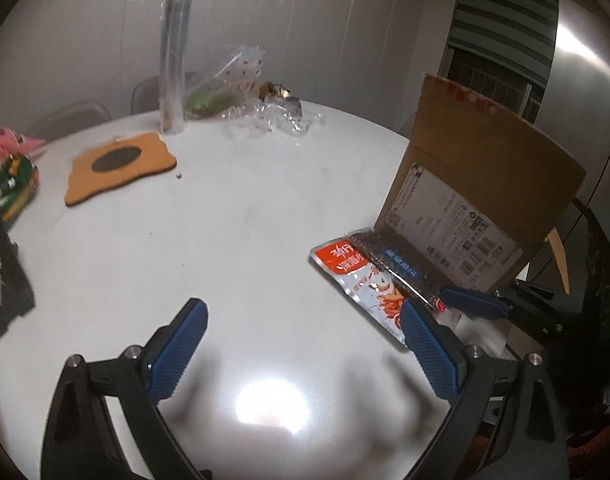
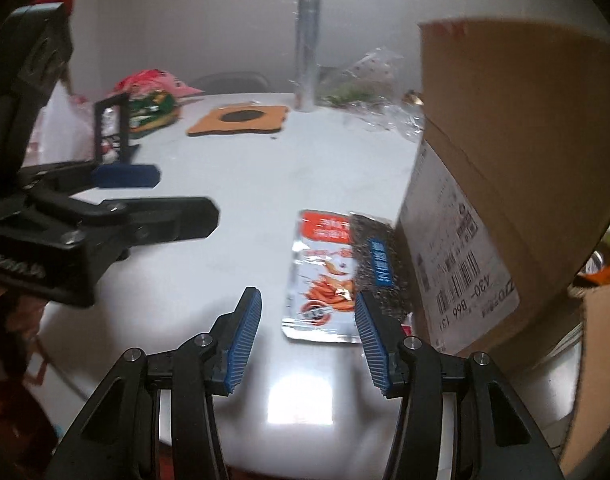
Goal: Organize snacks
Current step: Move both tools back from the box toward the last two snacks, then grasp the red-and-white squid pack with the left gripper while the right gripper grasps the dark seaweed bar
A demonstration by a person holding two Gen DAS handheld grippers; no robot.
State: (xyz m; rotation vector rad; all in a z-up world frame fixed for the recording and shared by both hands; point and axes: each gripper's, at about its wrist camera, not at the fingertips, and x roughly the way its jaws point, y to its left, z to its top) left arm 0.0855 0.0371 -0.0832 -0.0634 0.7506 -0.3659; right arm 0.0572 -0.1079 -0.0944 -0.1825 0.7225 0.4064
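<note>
Both grippers hover low over the round white table [image 1: 233, 216], level, pointing forward. The left gripper [image 1: 301, 328] gapes wide, holding nothing; the right gripper [image 2: 307, 316] is likewise spread, empty. Ahead of the right gripper, the red-and-silver foil snack packet [image 2: 319, 276] lies flat, touching the brown cardboard box [image 2: 505, 168].

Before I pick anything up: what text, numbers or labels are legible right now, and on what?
"430- B66 131": printed sideways on the shipping label of the cardboard box, beside its barcode.
The label's other print: too small to read.
Red and silver snack packet: Chinese characters on its red band, blurred, unreadable.
Dark packet leaning against the box: blue strip with white print, blurred.
Green and pink bags at the far left: print unreadable.
</note>
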